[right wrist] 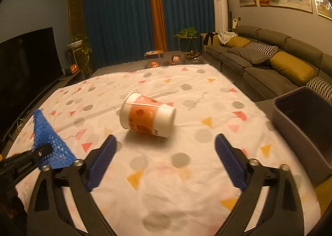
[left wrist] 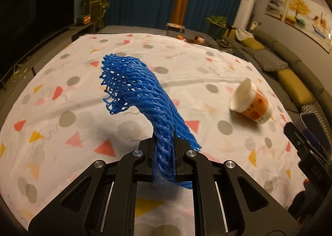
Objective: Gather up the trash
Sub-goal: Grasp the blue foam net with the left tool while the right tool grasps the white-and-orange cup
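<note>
Left gripper (left wrist: 165, 142) clamped on blue foam net (left wrist: 137, 91), lifted above patterned tablecloth (left wrist: 62, 132). Right gripper (right wrist: 165, 151) spread wide, empty; tipped paper cup (right wrist: 148, 114) lying just beyond. Dark bin (right wrist: 307, 124) at right, cut off by frame.

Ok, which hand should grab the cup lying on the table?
Right. The right gripper is open and empty with the cup straight ahead, while the left gripper is shut on the blue net.
</note>
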`<state>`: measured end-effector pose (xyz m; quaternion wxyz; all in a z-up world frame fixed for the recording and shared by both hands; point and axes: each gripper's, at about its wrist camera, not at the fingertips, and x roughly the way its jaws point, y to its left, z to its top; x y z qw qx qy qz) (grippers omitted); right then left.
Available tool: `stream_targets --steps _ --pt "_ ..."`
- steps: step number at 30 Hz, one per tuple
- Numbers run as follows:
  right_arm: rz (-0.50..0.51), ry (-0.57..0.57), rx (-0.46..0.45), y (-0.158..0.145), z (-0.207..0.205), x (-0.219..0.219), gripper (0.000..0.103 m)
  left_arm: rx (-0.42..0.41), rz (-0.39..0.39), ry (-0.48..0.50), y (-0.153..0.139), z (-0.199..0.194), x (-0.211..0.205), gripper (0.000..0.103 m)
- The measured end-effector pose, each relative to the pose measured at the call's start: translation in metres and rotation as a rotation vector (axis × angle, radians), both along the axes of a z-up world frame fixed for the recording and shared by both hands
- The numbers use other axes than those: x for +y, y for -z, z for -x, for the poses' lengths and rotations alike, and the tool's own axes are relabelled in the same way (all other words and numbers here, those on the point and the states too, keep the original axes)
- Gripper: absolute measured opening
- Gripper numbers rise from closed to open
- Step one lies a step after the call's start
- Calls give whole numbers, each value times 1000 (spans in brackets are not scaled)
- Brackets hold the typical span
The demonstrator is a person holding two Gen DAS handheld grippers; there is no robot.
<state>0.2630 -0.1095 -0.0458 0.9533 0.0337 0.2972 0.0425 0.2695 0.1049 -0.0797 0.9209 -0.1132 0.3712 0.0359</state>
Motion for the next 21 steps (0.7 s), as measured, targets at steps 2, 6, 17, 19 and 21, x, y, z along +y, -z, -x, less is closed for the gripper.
stream_targets --steps 2,6,17,19,21 --pt "-4 3 4 1 -13 9 97 -4 20 -13 -1 0 6 10" --pt "-33 24 25 4 -38 20 97 -2 58 -23 1 -2 13 10" --pt "-74 89 82 17 -77 26 97 -1 88 -59 5 -6 27 10" --pt "-88 91 92 19 -79 26 95 2 95 -64 7 -6 29 10" --pt "-96 91 103 21 -81 24 91 2 95 -67 7 -6 30 10"
